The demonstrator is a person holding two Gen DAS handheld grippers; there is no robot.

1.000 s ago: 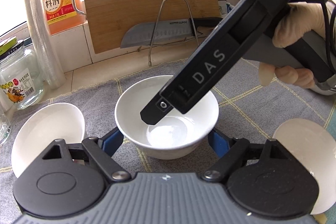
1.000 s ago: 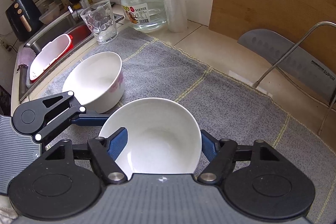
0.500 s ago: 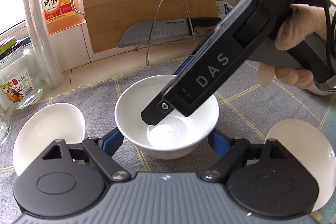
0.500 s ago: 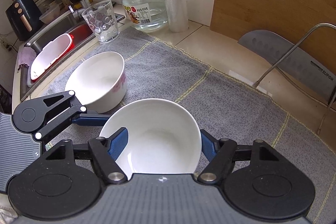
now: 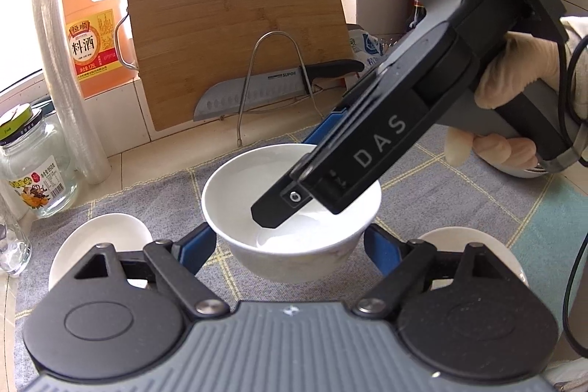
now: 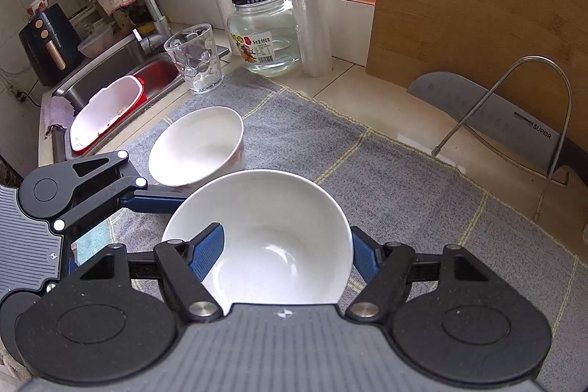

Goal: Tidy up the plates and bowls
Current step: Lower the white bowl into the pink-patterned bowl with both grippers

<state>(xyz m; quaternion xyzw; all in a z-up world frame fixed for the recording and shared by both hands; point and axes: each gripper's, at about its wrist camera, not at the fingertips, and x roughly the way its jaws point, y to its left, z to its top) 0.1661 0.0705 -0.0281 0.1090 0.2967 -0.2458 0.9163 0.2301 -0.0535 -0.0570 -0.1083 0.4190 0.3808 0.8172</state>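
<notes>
Your right gripper (image 6: 286,252) is clamped on the white bowl (image 6: 264,237): 1 blue pad sits inside the near-left wall, the other on the outside at the right, so the rim is pinched across its width. Your left gripper (image 5: 290,247) straddles the same bowl from the opposite side, its 2 blue pads close to the outer wall low down; whether they press on it you cannot tell from either view. The bowl appears to sit just above the grey mat (image 6: 404,179). The relation that matters: the second bowl (image 6: 198,146) lies tilted on the mat beyond and left of the held one, nearly touching it, on your left hand's side. Nesting them probably means carrying the held bowl left and away.
</notes>
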